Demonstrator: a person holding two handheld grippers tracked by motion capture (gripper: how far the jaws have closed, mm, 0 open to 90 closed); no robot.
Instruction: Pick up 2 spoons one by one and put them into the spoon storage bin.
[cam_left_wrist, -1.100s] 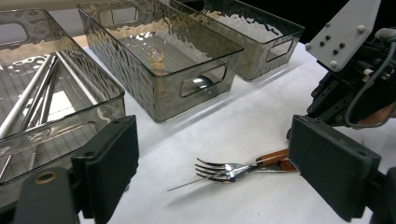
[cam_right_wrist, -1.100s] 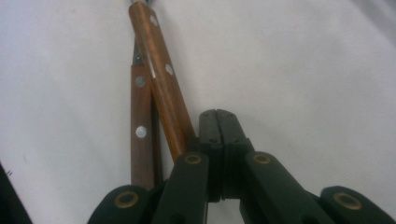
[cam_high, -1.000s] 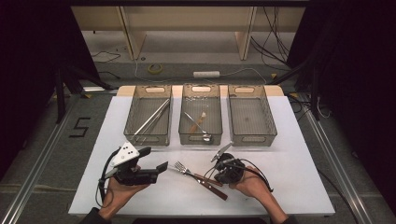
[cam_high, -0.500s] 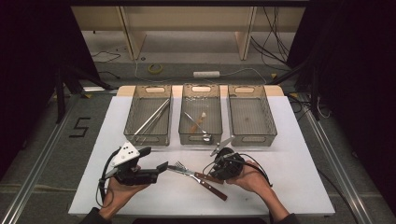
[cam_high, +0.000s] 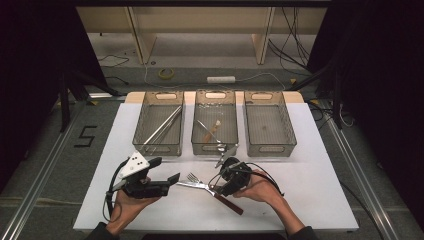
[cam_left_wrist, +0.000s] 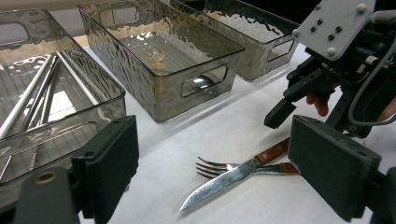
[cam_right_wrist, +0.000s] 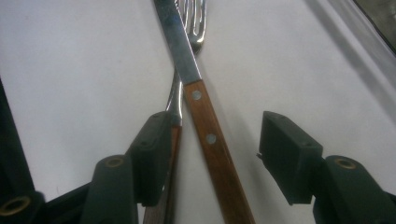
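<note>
The right gripper (cam_right_wrist: 212, 156), jaws spread, straddles the wooden-handled knife (cam_right_wrist: 205, 126) crossing the fork (cam_right_wrist: 187, 28); stiff, light, best pinched at its riveted handle; the left gripper (cam_left_wrist: 224, 168) waits open.

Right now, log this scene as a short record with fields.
surface: white table
knife: wooden handle, blade lying across the fork
fork: under the knife, tines pointing at the left gripper
right gripper: open, jaws either side of the knife handle
left gripper: open, facing the cutlery, apart from it
bins: three clear ones in a row
left bin: long metal utensils
right bin: looks empty
</note>
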